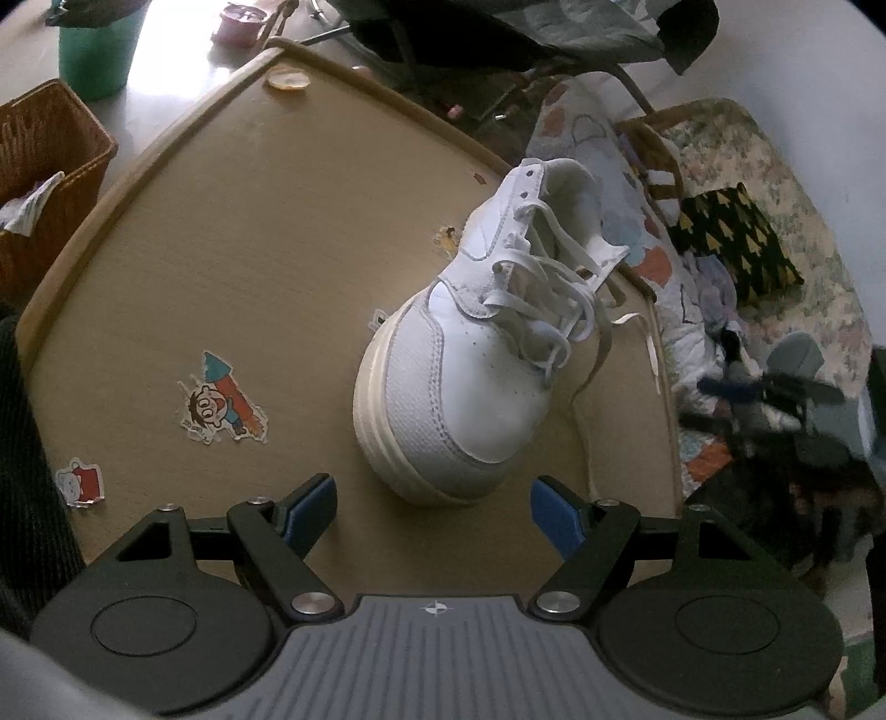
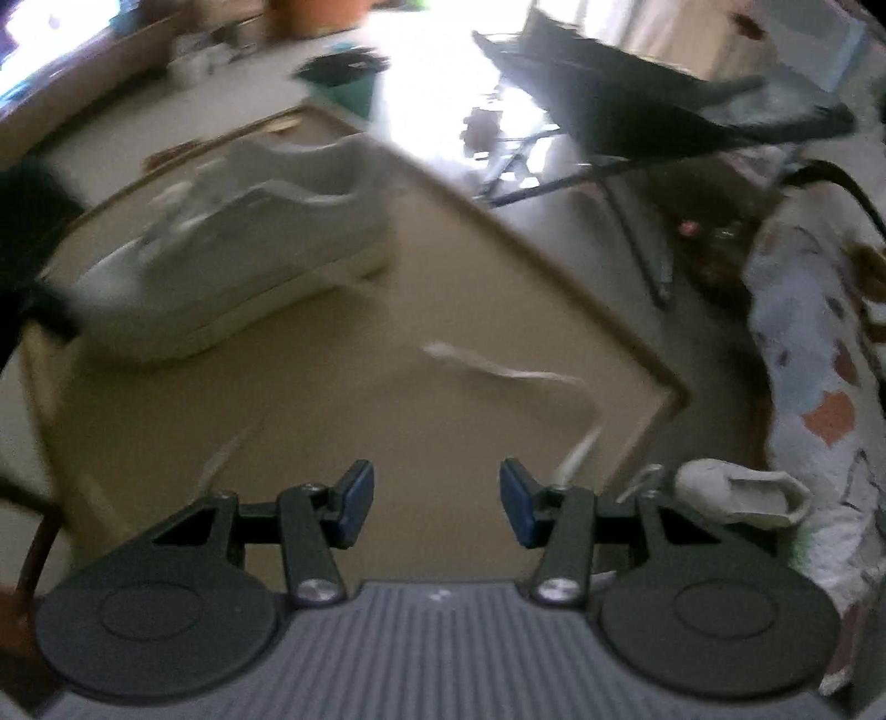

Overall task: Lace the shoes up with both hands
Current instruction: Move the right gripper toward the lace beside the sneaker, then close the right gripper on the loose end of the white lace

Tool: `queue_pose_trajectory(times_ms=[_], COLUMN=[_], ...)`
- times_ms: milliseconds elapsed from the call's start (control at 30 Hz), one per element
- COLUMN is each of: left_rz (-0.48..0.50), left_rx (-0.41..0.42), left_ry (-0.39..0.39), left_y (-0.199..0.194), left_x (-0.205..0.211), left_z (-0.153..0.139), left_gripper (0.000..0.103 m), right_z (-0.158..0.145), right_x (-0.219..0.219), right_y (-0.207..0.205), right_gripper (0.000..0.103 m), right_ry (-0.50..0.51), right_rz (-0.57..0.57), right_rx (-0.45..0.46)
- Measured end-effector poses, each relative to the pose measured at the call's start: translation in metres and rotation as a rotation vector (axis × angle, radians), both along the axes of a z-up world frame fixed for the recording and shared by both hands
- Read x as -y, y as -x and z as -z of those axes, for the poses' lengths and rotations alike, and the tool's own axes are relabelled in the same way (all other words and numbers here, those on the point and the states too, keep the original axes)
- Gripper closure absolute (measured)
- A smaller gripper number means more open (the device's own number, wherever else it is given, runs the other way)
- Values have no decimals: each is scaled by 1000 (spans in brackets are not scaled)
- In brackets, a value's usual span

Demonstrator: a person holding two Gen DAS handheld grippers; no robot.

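A white sneaker (image 1: 470,354) stands on the tan table (image 1: 221,249), toe toward my left gripper (image 1: 434,512), which is open just in front of the toe with nothing between its blue pads. Loose white laces (image 1: 554,310) cross the tongue, and one lace end (image 1: 603,354) trails off the shoe's right side along the table edge. In the blurred right wrist view the sneaker (image 2: 238,243) lies at the upper left, side on. My right gripper (image 2: 437,501) is open over bare table, and a lace end (image 2: 504,374) lies ahead of it, untouched.
Cartoon stickers (image 1: 221,404) dot the table. A wicker basket (image 1: 44,166) and a green cup (image 1: 97,47) stand at the far left. A patterned quilt (image 1: 664,249) and dark cushion (image 1: 736,243) lie beyond the right edge. A second white shoe (image 2: 736,493) rests on the floor.
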State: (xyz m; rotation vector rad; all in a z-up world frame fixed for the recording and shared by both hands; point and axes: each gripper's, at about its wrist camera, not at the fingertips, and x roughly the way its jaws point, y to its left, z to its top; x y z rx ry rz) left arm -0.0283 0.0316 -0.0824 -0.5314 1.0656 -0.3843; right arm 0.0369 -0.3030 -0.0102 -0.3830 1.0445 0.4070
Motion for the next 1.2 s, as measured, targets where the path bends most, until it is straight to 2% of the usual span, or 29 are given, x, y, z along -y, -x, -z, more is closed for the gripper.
queue_pose_trajectory(times_ms=[200, 333, 400, 467, 533, 800, 1200], left_rz=[-3, -8, -10, -12, -12, -17, 0], left_rx=[-2, -5, -7, -8, -9, -15, -29], left_ry=[12, 22, 28, 33, 35, 57, 74], left_y=[0, 1, 1, 1, 0, -3, -8], left_x=[-1, -3, -4, -4, -4, -5, -8], left_z=[2, 4, 4, 5, 5, 7, 10], left_gripper=[25, 25, 25, 25, 25, 25, 24], right_z=[-5, -8, -6, -3, 1, 18, 39], right_x=[-36, -75, -92, -111, -127, -159, -183], right_y=[31, 51, 61, 70, 77, 77, 64], right_gripper=[54, 64, 65, 82, 86, 88, 94], right_ry=[18, 61, 78, 104, 142, 200, 260], right_rz=[-209, -376, -456, -542, -602, -663, -646], right_rx=[-45, -86, -116, -146, -161, -221, -319])
